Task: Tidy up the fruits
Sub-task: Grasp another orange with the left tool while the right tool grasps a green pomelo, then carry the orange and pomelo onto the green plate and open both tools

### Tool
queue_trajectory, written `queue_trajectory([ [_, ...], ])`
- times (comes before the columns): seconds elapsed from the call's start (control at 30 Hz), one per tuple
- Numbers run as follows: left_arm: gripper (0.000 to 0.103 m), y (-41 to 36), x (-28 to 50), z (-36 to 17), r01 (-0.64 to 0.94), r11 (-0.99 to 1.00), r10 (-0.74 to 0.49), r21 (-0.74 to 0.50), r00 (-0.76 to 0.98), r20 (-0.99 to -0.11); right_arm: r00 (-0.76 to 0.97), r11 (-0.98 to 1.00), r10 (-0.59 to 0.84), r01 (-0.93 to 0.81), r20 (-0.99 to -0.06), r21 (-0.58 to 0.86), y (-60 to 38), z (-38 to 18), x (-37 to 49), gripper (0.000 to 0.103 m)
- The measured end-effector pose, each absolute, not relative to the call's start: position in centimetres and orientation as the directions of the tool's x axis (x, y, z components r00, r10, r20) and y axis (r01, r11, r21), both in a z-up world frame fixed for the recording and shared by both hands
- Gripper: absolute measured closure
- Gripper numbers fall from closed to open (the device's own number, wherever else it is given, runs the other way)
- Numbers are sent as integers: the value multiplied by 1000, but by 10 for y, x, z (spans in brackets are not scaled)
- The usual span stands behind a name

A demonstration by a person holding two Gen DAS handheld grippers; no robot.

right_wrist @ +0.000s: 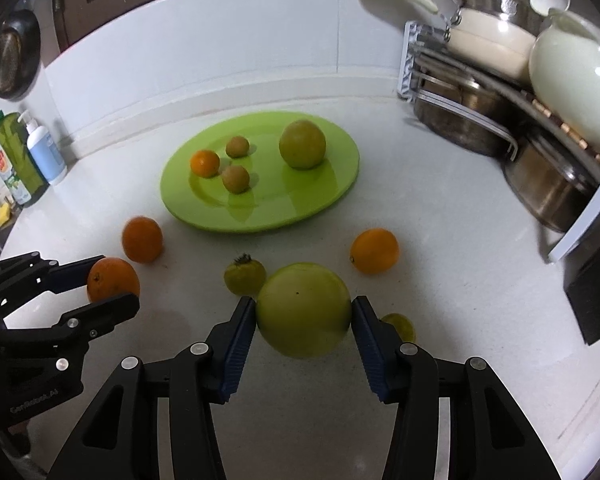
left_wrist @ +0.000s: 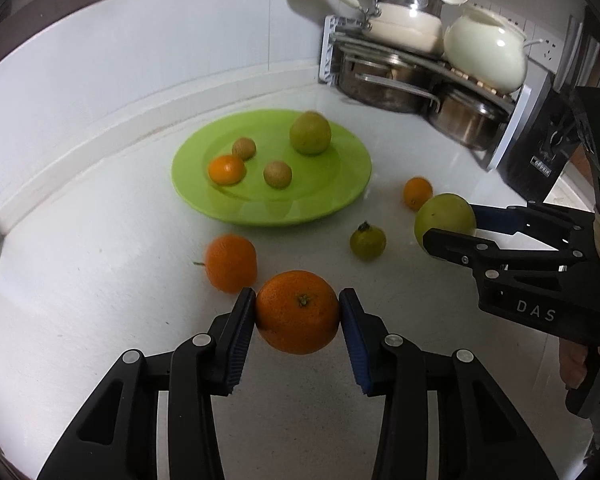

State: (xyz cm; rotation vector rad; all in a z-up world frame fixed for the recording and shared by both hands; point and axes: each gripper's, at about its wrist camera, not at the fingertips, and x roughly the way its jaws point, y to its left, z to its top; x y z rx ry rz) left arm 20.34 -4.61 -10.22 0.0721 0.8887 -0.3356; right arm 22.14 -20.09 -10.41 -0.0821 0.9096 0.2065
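My left gripper (left_wrist: 298, 314) is shut on an orange (left_wrist: 296, 312), held above the counter; it also shows in the right wrist view (right_wrist: 112, 280). My right gripper (right_wrist: 304, 314) is shut on a large green fruit (right_wrist: 303, 310), seen too in the left wrist view (left_wrist: 446, 216). A green plate (left_wrist: 340, 196) holds a small orange (left_wrist: 226, 169), two small brown fruits (left_wrist: 278, 175) and a green fruit (left_wrist: 310, 133). Loose on the counter lie an orange (left_wrist: 231, 263), a small green fruit (left_wrist: 367, 241) and another orange (left_wrist: 417, 193).
A rack (right_wrist: 500, 92) with steel pots and cream cookware stands at the back right. A black box (right_wrist: 596, 292) sits at the right. Soap bottles (right_wrist: 32, 152) stand at the far left by the wall. A small yellow-green fruit (right_wrist: 402, 326) lies behind my right finger.
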Motion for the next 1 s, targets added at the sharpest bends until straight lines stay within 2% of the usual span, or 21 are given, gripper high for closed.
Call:
queue_trajectory([
  [0.57, 61, -22, 231, -47, 320, 946, -265, -44, 691, -672, 687, 969, 185, -248, -703, 12, -174, -45, 233, 53],
  [1.0, 61, -8, 282, -28, 318, 948, -243, -1, 723, -647, 700, 959, 203, -285, -685, -6, -150, -27, 284, 53],
])
